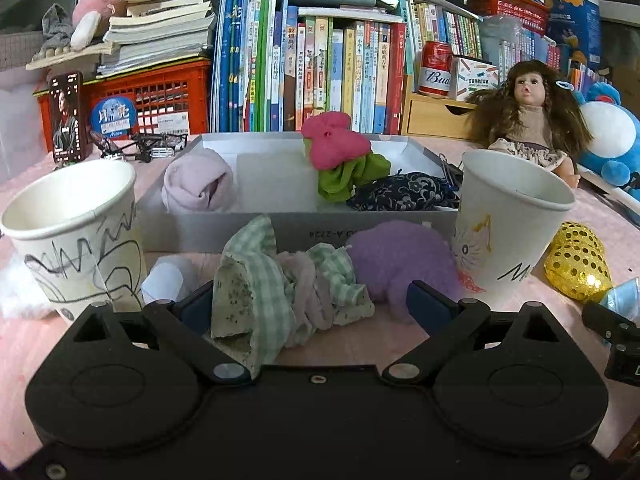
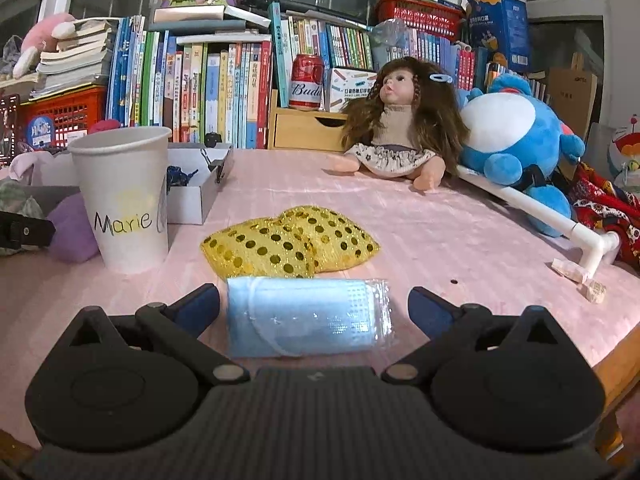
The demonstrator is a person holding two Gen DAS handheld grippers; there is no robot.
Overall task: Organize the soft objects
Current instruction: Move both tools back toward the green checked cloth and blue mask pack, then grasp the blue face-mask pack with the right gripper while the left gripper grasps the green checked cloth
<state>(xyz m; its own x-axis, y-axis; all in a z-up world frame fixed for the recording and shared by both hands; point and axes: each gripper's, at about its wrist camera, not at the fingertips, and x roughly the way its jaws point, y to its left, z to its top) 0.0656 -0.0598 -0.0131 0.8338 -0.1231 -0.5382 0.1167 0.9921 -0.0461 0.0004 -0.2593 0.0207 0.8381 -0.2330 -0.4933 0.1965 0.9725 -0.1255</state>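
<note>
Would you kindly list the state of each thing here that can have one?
left gripper: open, around the checked cloth
right gripper: open, around the wrapped face mask
grey box: open, holding soft items
scribbled paper cup: upright
Marie paper cup: upright
beer can: upright
doll: seated

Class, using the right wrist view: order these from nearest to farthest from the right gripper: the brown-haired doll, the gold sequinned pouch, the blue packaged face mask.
1. Blue packaged face mask, between the open fingers.
2. Gold sequinned pouch, just beyond, centre.
3. Brown-haired doll, far back, right.

Dim warm indoor light, sharp, fisheye-bent edges.
</note>
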